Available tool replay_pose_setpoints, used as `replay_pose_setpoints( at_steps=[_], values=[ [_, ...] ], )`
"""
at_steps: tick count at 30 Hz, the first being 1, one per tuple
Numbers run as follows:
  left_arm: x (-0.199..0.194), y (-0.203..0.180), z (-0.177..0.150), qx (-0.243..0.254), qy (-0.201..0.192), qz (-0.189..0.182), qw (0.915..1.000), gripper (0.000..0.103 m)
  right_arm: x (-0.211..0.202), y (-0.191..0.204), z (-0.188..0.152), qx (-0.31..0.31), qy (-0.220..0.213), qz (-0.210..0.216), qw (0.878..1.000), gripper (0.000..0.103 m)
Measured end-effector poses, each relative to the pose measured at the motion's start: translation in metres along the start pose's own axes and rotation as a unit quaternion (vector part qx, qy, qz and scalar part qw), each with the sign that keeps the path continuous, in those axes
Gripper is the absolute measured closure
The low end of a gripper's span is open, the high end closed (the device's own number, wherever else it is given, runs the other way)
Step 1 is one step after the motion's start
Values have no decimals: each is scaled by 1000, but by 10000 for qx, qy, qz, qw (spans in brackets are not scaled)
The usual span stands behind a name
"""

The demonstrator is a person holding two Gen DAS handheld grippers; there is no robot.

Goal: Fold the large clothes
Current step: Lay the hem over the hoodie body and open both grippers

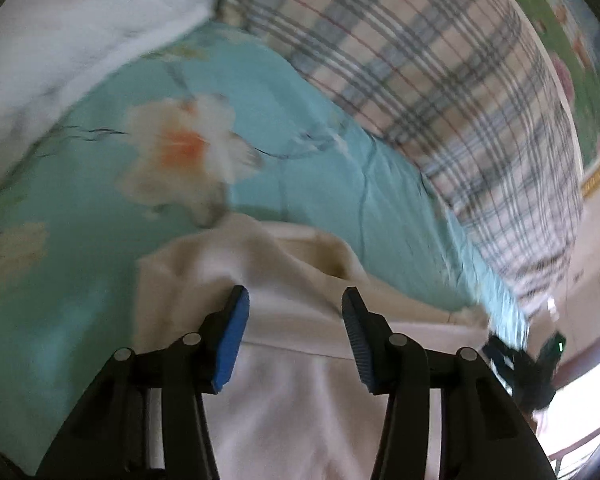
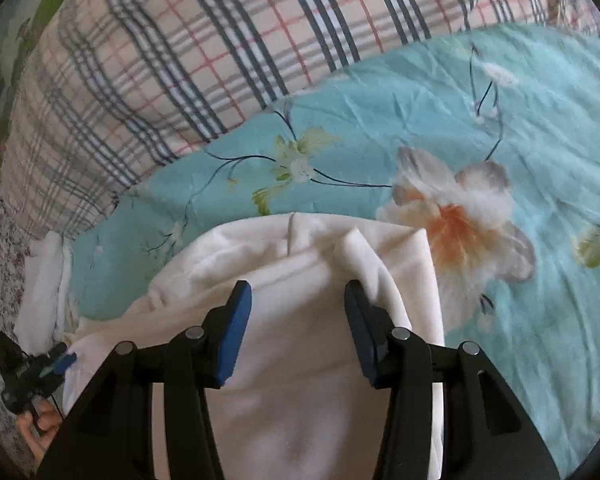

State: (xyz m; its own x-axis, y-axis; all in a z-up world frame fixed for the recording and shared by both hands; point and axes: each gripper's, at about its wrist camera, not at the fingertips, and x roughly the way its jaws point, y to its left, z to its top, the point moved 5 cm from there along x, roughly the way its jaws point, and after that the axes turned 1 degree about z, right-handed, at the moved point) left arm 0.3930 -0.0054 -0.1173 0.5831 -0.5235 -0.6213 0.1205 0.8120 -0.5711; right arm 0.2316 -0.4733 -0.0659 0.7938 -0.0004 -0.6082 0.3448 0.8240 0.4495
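Lying over the cream garment [image 1: 300, 380] on the floral sheet [image 2: 500, 100], both tongs [image 1: 296, 300] [image 2: 298, 292] stand spread, no writing legible.

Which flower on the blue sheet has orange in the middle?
The big pale flower beside the white garment on the blue sheet. The little flower farther left is green and white, with no orange.

I'm in a bedroom at home. Before me lies a bed spread with a turquoise flowered sheet [image 2: 380, 92], a plaid quilt [image 2: 180, 48] heaped along its far side, a white pillow [image 1: 60, 40] at one end, and a painted green wall [image 1: 560, 20] behind.
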Motion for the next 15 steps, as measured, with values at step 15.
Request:
replay_pose_setpoints(
  at_steps=[15],
  values=[
    [-101, -32, -149, -3, 481, -577, 9972, 38, -91, 54, -135, -237, 419, 1029, 9935, 53]
  ],
)
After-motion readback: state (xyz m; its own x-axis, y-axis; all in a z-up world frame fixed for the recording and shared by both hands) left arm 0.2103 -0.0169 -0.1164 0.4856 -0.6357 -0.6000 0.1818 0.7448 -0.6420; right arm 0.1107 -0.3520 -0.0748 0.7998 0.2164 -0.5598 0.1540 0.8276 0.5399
